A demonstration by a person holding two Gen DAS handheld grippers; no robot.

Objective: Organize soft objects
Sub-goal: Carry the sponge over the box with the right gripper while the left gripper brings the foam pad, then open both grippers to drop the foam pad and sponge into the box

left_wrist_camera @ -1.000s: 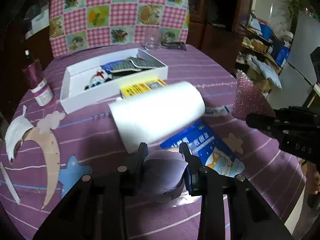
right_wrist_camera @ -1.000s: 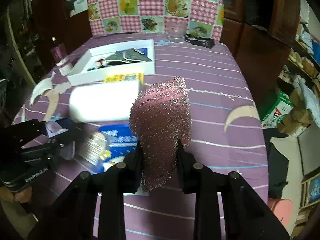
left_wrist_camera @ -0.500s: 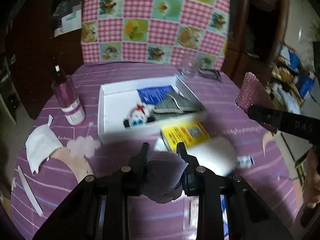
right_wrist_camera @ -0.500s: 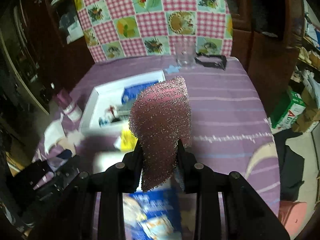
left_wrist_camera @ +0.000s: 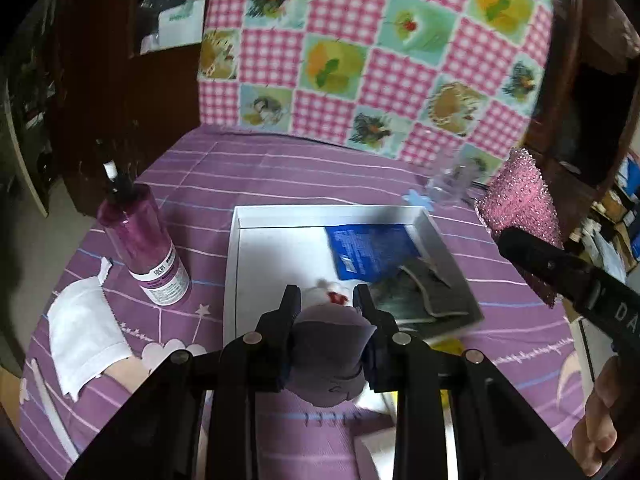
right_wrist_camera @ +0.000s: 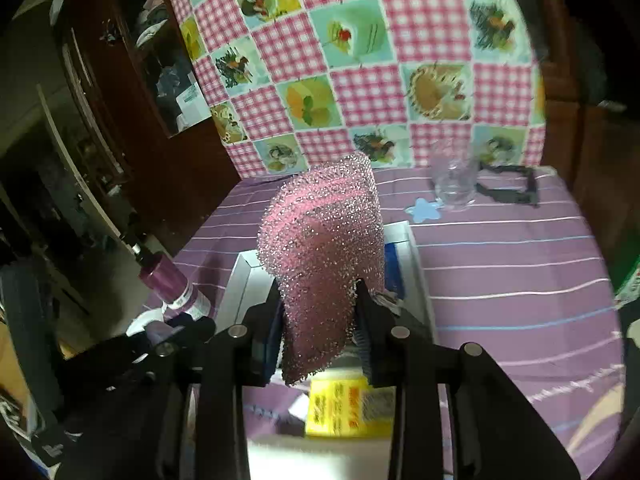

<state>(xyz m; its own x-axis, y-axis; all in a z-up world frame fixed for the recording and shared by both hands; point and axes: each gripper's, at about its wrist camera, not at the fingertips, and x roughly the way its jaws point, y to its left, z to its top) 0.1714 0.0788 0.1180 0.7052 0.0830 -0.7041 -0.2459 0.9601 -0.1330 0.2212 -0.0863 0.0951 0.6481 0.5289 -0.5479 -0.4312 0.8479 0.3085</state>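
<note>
Purple cloth covers the table (left_wrist_camera: 280, 168). Over the last second both views have swung from the clutter at the near edge to the white box (left_wrist_camera: 240, 240); the white roll and blue packet that filled the left view are gone from it, and the box now sits directly ahead.

The left gripper (left_wrist_camera: 329, 300) is clamped on a lavender soft lump (left_wrist_camera: 328, 344), held just over the box's near edge. The right gripper (right_wrist_camera: 319, 292) is clamped on a pink sponge (right_wrist_camera: 324, 240), carried upright and off the table, beside the box's right wall in the left view.

The box already holds a blue pouch (left_wrist_camera: 370, 250), grey fabric (left_wrist_camera: 424, 292) and a small white toy (left_wrist_camera: 320, 292). Its left half is bare.

Judgement: both items are in transit to the box; neither is deposited. Release comes next, probably the lump first. A purple bottle (left_wrist_camera: 140, 240) stands left of the box, apart from it.
</note>
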